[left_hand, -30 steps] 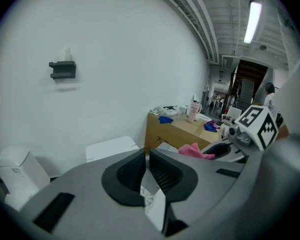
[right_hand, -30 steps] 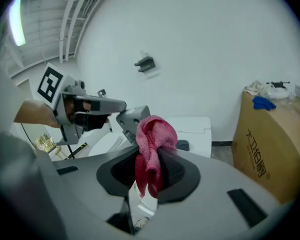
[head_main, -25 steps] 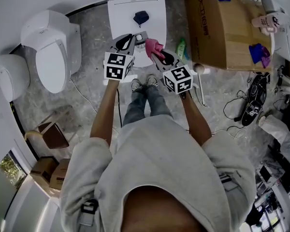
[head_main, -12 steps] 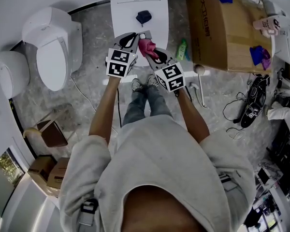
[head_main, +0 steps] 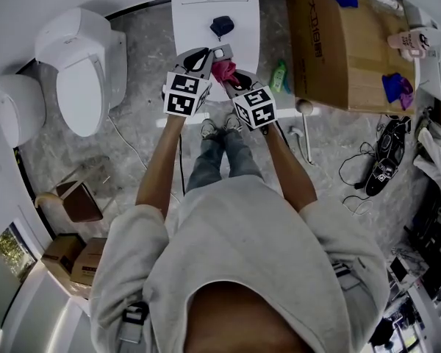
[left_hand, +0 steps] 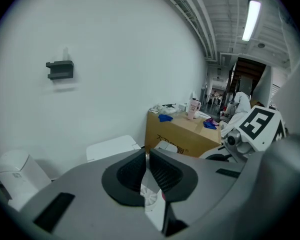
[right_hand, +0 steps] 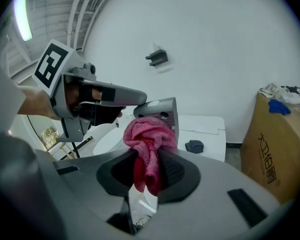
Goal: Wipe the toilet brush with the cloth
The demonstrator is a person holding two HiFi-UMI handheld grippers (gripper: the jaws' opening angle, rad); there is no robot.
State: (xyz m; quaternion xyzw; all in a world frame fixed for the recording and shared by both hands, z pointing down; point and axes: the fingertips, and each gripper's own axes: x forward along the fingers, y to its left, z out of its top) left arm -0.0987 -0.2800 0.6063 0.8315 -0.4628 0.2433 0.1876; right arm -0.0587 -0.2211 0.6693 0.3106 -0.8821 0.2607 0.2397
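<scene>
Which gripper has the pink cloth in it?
The right gripper, jaws shut on the bunched pink cloth; the left gripper grips the toilet brush instead.

We are seeing bright, even indoor light; a ceiling tube lamp (left_hand: 251, 19) is glaring in the left gripper view. Both gripper views are bending hard toward dark rounded corners. The cloth (right_hand: 149, 149) is showing sharp, the nearest foreground blurring. The head view is looking duller, its floor (head_main: 140, 50) softly shadowed.

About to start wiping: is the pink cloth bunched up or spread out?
Bunched up. The pink cloth is a crumpled wad pinched between the jaws of the right tool, bulging above them.
</scene>
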